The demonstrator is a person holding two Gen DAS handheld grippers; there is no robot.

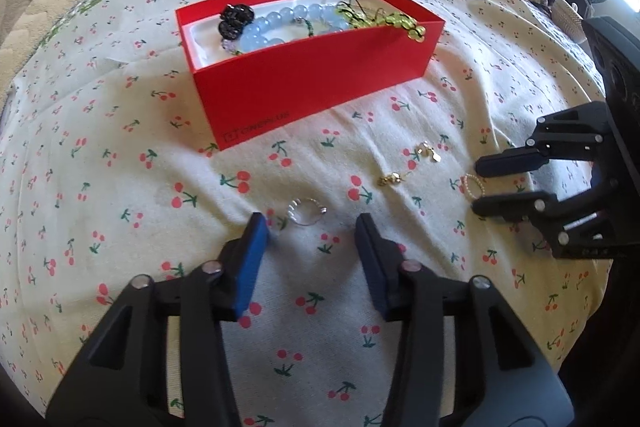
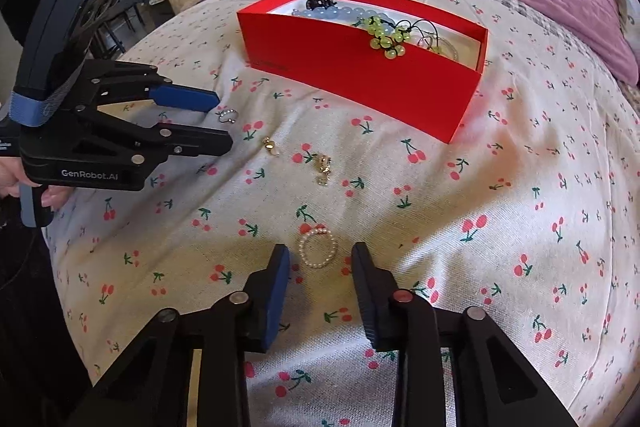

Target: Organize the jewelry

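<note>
Both claws gape empty: right claw (image 2: 320, 259) should straddle the pearl ring (image 2: 318, 249) squarely (soft bedspread (image 2: 480, 227)), left claw (image 1: 310, 227) likewise.

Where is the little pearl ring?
The pearl ring lies flat on the cherry-print sheet, just ahead of the right gripper and between its open jaws, nearer than the gold earrings and the red box.
</note>
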